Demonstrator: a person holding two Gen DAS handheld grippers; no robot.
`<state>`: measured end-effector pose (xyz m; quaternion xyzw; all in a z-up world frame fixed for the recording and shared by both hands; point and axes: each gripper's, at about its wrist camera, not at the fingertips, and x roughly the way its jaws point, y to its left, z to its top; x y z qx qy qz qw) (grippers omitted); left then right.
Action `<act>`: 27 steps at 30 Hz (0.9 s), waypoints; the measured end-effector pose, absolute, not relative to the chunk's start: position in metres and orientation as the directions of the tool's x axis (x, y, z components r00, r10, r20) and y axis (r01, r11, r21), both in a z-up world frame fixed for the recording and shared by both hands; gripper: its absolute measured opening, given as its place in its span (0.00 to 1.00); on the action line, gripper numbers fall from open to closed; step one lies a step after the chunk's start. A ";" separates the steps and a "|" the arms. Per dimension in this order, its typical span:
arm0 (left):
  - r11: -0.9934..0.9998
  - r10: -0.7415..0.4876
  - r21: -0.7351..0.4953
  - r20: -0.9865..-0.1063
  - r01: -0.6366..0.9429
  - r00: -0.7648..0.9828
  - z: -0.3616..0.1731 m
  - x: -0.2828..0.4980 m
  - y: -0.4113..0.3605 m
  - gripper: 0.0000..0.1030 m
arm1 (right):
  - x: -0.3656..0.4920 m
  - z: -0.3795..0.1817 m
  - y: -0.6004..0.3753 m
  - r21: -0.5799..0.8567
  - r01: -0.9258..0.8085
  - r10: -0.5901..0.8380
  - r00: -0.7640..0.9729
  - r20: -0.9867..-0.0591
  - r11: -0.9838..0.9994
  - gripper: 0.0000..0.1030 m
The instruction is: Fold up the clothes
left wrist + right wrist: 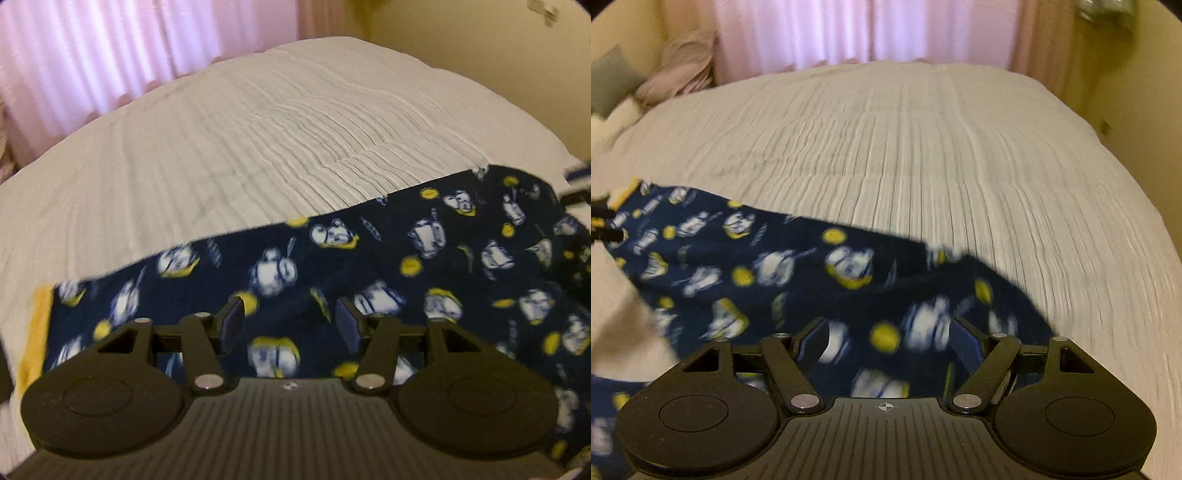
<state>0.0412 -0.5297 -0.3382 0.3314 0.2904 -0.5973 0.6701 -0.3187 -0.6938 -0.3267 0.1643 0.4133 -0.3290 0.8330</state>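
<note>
Hovering agape, both left gripper (290, 317) and right gripper (890, 338) overlook unlabelled navy garment (406, 266).

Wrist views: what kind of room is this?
Most likely a bedroom. A wide bed with a ribbed white cover fills both views, pink curtains hang behind it, and patterned navy pyjama bottoms lie spread on the cover for folding.
</note>
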 end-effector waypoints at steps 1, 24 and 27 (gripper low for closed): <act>0.044 -0.610 0.104 -0.785 0.994 0.109 -0.347 0.047 -0.542 0.49 | -0.311 -0.335 -0.708 -0.016 0.663 -0.410 0.443 -0.797 0.749 0.74; -0.346 -0.433 0.221 -0.900 0.912 0.053 -0.445 0.137 -0.672 0.05 | -0.240 -0.429 -0.858 0.098 0.434 -0.087 0.387 -0.918 0.896 0.04; -0.303 -0.506 0.271 -0.858 0.913 0.087 -0.425 0.127 -0.645 0.03 | -0.250 -0.410 -0.834 0.003 0.424 -0.187 0.407 -0.894 0.906 0.03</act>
